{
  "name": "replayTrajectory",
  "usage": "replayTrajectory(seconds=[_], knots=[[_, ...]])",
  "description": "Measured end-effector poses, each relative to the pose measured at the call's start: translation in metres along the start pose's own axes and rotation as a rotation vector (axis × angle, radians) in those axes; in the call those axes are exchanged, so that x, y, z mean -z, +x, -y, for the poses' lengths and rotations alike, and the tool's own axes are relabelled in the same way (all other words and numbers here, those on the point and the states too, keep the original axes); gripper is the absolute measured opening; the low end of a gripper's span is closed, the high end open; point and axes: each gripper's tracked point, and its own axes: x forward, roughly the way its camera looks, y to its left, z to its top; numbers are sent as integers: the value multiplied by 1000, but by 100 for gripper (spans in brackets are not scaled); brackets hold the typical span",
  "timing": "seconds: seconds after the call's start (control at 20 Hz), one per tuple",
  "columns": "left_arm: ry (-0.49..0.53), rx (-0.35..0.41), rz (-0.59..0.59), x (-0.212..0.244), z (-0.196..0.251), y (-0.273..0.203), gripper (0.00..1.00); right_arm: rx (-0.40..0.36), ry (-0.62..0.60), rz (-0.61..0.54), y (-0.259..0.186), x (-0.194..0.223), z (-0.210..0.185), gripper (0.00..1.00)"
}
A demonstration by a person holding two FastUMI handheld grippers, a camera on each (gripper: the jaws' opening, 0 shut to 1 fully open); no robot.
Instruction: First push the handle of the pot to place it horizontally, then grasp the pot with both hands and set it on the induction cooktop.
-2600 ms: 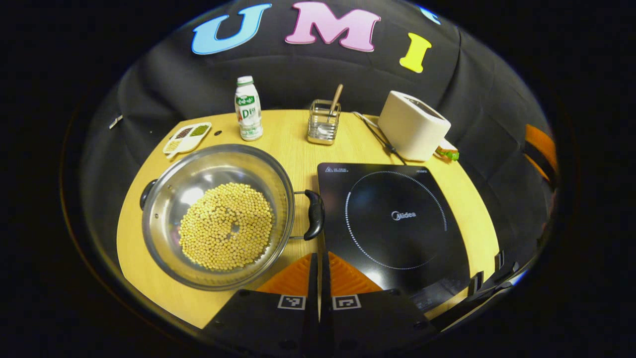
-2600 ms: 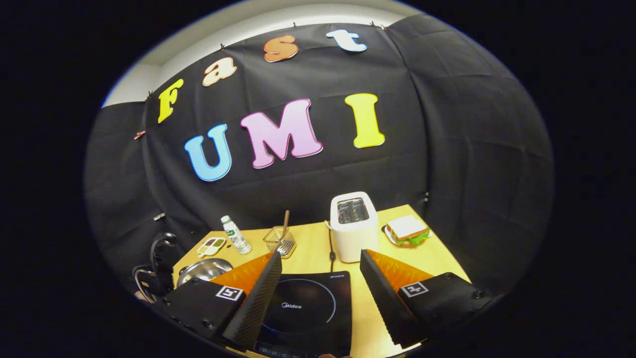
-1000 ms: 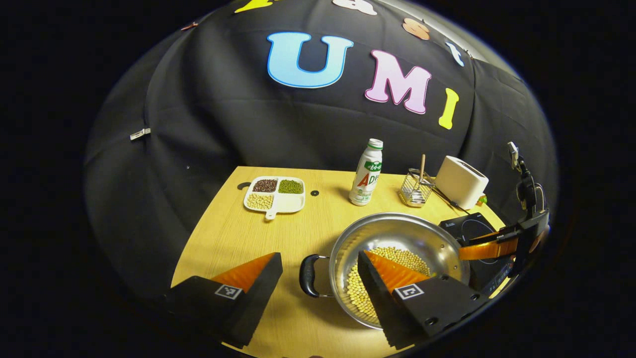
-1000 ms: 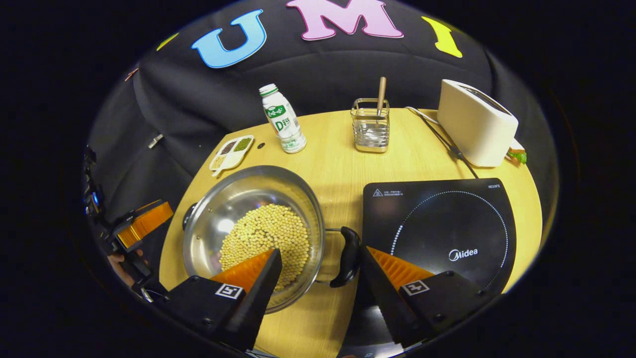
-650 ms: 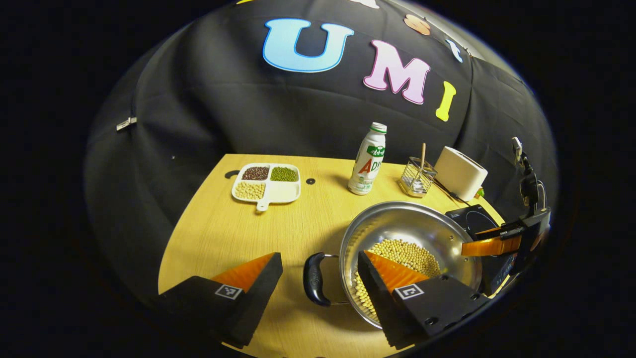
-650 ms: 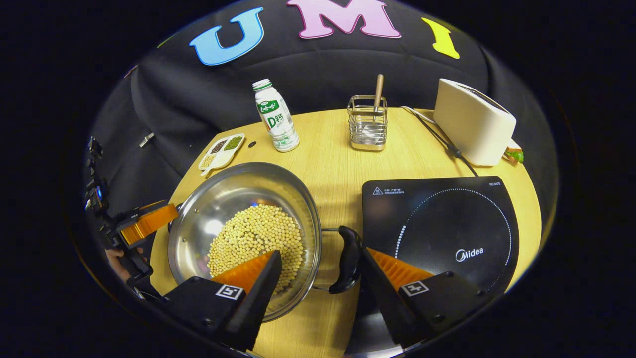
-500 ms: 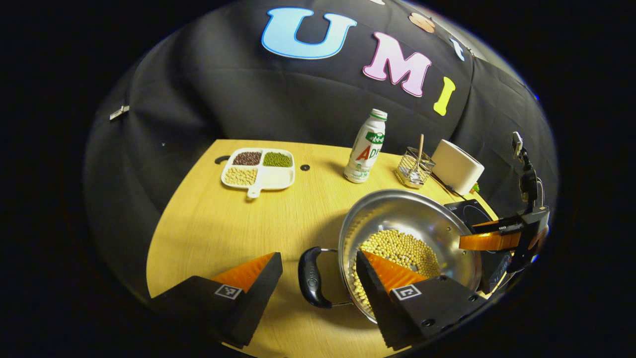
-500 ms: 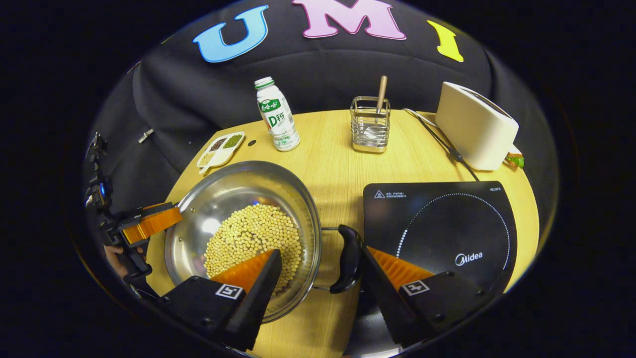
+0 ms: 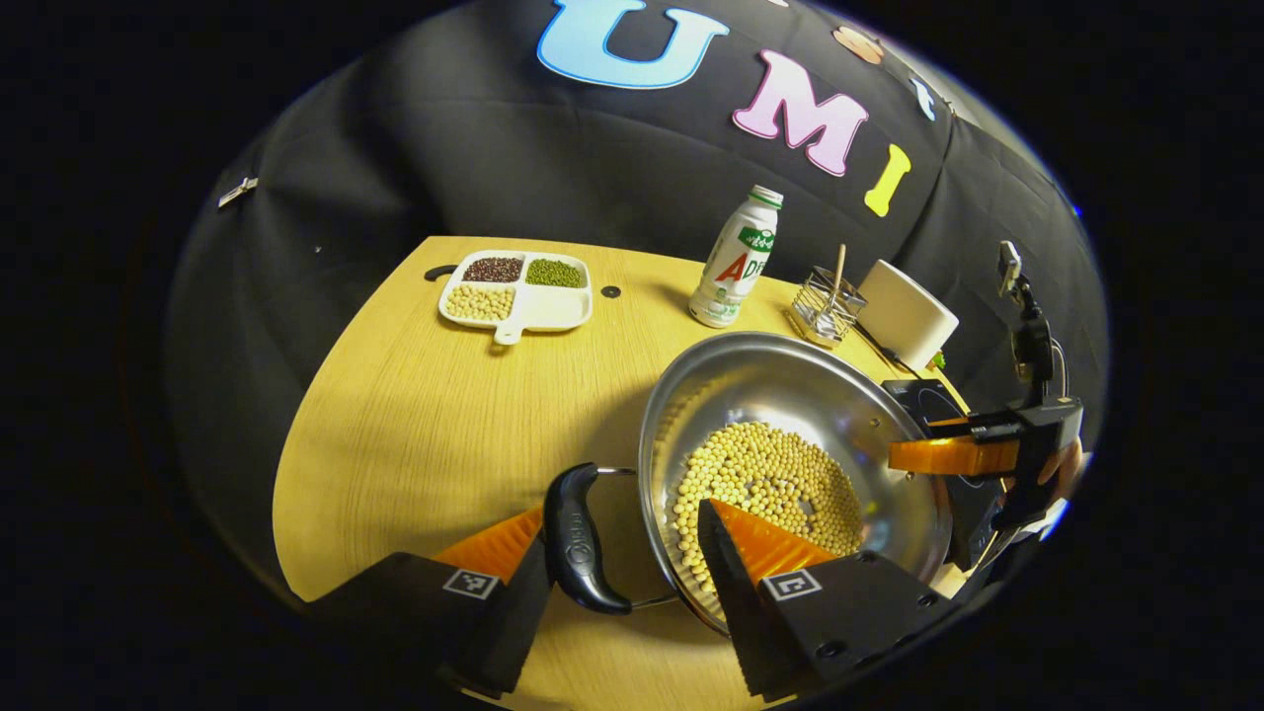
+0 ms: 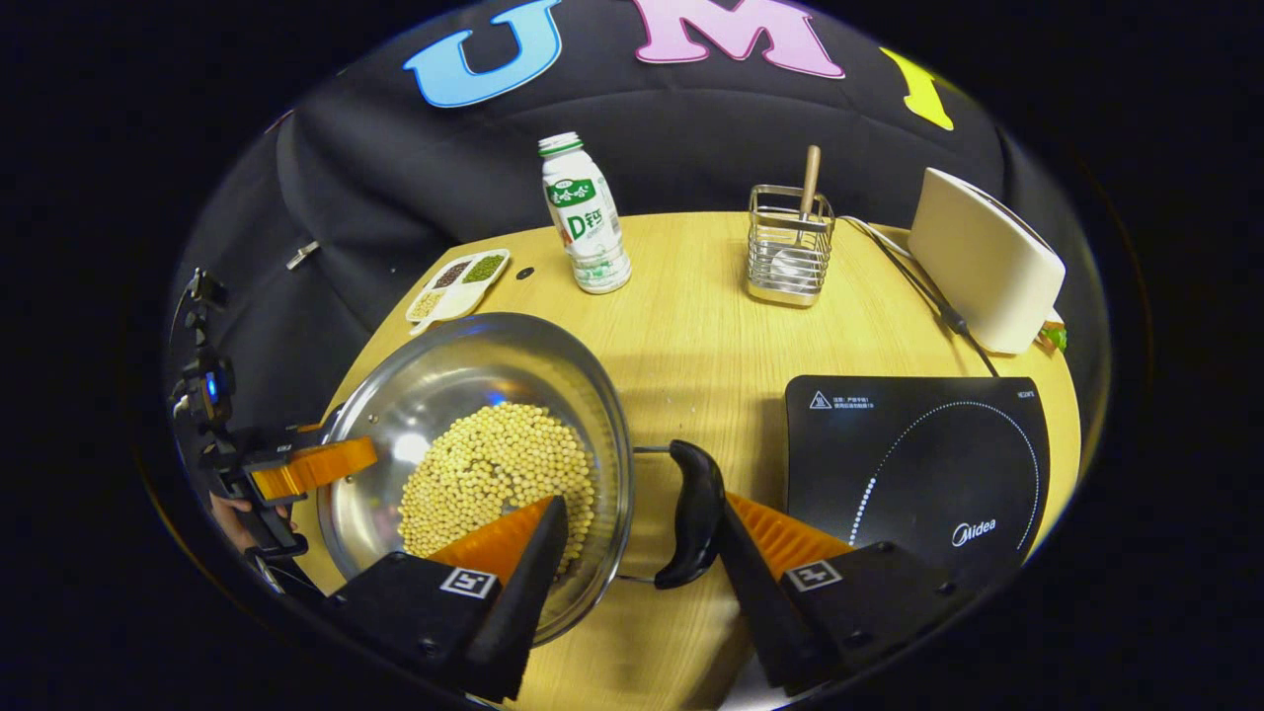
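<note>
On the round pale wooden desk [image 9: 415, 415], the shiny steel pot of yellow beans [image 10: 474, 454] sits left of the black induction cooktop [image 10: 918, 464]. Both grippers have closed in, left gripper [image 9: 617, 568] and right gripper [image 10: 637, 553] each straddling a black handle, fingers apart, unclamped; lifting comes next.

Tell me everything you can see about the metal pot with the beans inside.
The pot is wide, shallow and shiny, like steel. A layer of pale yellow beans covers its bottom. It has two black loop handles on wire arms. The left handle lies between the fingers of the open left tool; the right handle lies between those of the open right tool. The pot sits on the wooden table, left of the cooktop.
</note>
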Motion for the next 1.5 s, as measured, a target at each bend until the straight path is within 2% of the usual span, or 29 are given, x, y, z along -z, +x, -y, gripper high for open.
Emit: replayTrajectory(seconds=[0.05, 0.2, 0.25, 0.3, 0.35, 0.4, 0.5, 0.65, 0.95, 1.0, 1.05, 1.3, 1.35, 1.4, 1.45, 1.5], knots=[[-1, 2, 5, -1, -1, 1, 82, -1, 7, -17, 8, 2, -1, 83], [-24, -12, -13, 5, -6, 6, 78, 44, -1, -26, 14, 0, 10, 83], [-38, -21, -16, 9, -7, 10, 77, 56, 19, -18, 23, -1, 9, 66], [-51, -28, -12, 7, -8, 11, 70, 56, 36, -26, 20, -1, 9, 65], [-59, -35, -1, 6, -10, 9, 71, 54, 44, -32, 19, 0, 8, 65], [-67, -43, 3, 6, -11, 10, 69, 48, 41, -37, 23, 0, 8, 60], [-93, -64, -3, 10, -12, 12, 69, 42, 53, -37, 22, 1, 8, 62], [-131, -108, 34, 6, -14, 10, 65, 49, 68, -10, 21, -1, 9, 57], [-165, -155, 28, 12, -11, 5, 58, 53, 52, 0, 15, 8, 7, 56], [-164, -157, 23, 13, -9, 2, 57, 47, 57, -6, 12, 13, 8, 52], [-160, -159, 24, 14, -7, -3, 57, 43, 66, -11, 9, 16, 8, 56], [-156, -165, 31, 8, 21, -27, 57, 44, 65, 15, -27, 10, 18, 56], [-155, -164, 33, 5, 29, -32, 57, 45, 59, 22, -37, 7, 21, 51], [-155, -164, 36, 2, 38, -38, 57, 42, 53, 28, -48, 4, 25, 51], [-156, -165, 35, -1, 46, -42, 57, 36, 52, 38, -59, 0, 30, 55], [-158, -165, 40, -4, 57, -47, 55, 34, 53, 48, -70, -4, 35, 51]])
